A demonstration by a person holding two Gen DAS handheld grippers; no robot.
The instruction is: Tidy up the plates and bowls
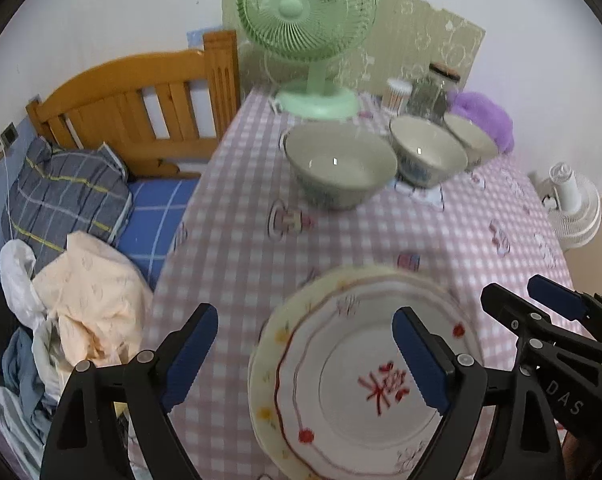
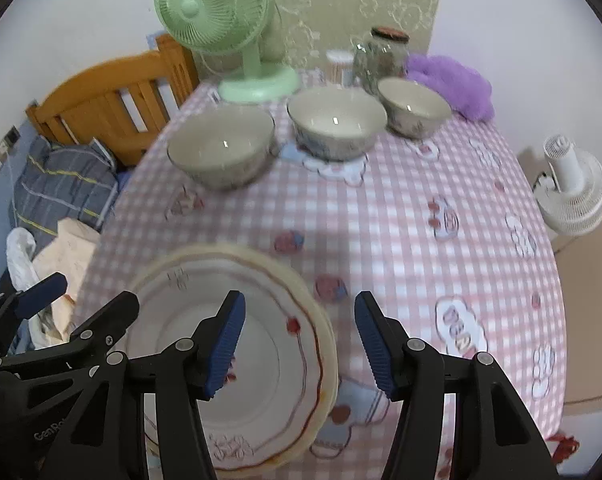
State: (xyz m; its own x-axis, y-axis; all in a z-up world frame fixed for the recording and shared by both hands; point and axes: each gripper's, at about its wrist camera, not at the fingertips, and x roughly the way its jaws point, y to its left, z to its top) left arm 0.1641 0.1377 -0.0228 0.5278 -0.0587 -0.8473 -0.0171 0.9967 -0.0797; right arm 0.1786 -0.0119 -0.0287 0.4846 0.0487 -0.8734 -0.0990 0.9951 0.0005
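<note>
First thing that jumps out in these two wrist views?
The white plate with red trim and a red character lies near the front edge of the pink checked tablecloth, with both open grippers, left and right, just above it. Behind stand three cream bowls in a row, then a pale green desk fan.
</note>
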